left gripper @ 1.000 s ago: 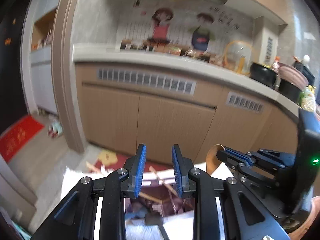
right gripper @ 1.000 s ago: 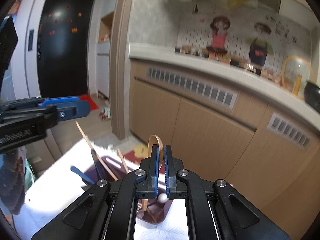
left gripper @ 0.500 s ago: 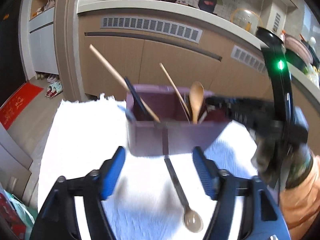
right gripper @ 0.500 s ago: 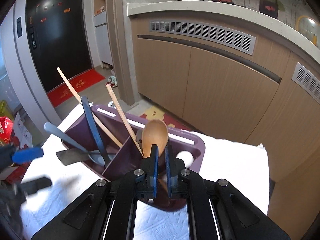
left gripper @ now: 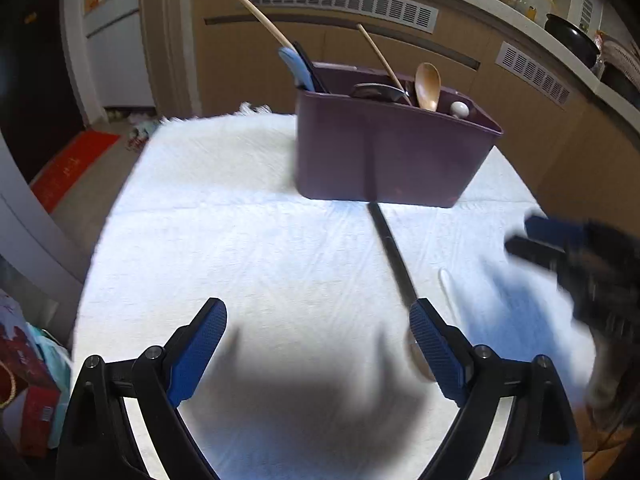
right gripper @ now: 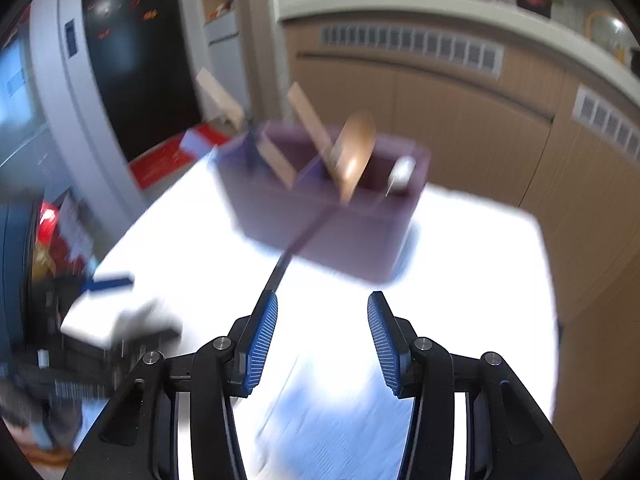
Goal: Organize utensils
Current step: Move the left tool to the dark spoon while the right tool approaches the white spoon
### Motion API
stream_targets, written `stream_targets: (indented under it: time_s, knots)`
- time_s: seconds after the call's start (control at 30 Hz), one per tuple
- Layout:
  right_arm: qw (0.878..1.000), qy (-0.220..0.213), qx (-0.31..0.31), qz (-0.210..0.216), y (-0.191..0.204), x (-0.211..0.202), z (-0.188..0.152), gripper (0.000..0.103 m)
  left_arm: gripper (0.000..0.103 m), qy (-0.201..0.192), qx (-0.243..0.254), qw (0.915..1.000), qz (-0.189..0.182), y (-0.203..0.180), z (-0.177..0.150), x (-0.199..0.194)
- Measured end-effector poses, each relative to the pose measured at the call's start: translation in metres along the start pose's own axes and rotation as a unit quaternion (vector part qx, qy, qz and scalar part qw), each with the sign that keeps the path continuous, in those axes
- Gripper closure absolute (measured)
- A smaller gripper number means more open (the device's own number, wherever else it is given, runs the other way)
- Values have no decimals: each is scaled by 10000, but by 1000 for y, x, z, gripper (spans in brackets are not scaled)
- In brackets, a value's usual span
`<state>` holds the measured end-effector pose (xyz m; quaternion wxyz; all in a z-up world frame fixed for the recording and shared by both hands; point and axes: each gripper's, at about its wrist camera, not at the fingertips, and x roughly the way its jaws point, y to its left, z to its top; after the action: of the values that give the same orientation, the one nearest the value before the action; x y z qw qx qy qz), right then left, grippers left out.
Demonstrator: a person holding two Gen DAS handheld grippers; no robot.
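Observation:
A purple utensil caddy [left gripper: 396,152] [right gripper: 332,216] stands at the far side of the white cloth [left gripper: 260,248]. In it are a wooden spoon [left gripper: 427,86] [right gripper: 354,156], chopsticks [left gripper: 260,16], a blue handle [left gripper: 296,66] and a white spoon [left gripper: 459,109]. A black-handled metal spoon [left gripper: 394,256] [right gripper: 286,260] lies on the cloth in front of the caddy, its bowl partly behind one finger of my left gripper. A white utensil [left gripper: 448,288] lies beside it. My left gripper [left gripper: 316,304] is wide and still opening over bare cloth. My right gripper [right gripper: 323,296], blurred, is opening with nothing between its jaws.
Brown kitchen cabinets [left gripper: 400,44] with vents run behind the table under a pale counter holding a dark pot [left gripper: 572,36]. The floor with a red mat [left gripper: 72,164] lies off the left edge. Red packages [left gripper: 24,384] sit low at the left.
Both views have tipped down from the cabinets to the tabletop as the hands sank toward the cloth. Both grippers went from nearly shut to open, the right one only in the last half second.

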<state>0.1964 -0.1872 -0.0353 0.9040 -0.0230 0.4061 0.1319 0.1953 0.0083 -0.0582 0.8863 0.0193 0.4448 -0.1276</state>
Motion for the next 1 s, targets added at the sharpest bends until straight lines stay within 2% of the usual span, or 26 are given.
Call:
stream_targets:
  time_s: [0.1,0.2,0.43,0.6,0.63,0.77,0.87,1.0]
  knots:
    - [9994,288,-13,164,14,1,-37,55,12,-241,134,9989,372,5,-10,-13]
    - [9979,511,53,405,25,1,-65,55,12,-329,138,9980,513,7,-14,-17]
    - [9952,801,-138,542,45,6,-92,55,12,-173,113,9991,377,-2,-13,-17]
    - [9961,705,-407,333,55,3,-99,58,12,31,208,9995,222,-16,-13,-11]
    - [9964,688,-422,275,53,2,-98,69,12,74,222,9995,201,-18,-12,-9]
    - [9978,581,-280,148,34,-4,-97,70,12,243,299,9992,141,-32,-10,-2]
    - [9989,457,0,-135,3,-11,-96,71,12,494,348,9982,20,-46,-8,9]
    - [9971,395,399,-513,-38,-16,-100,71,12,668,516,9964,48,-68,-4,25]
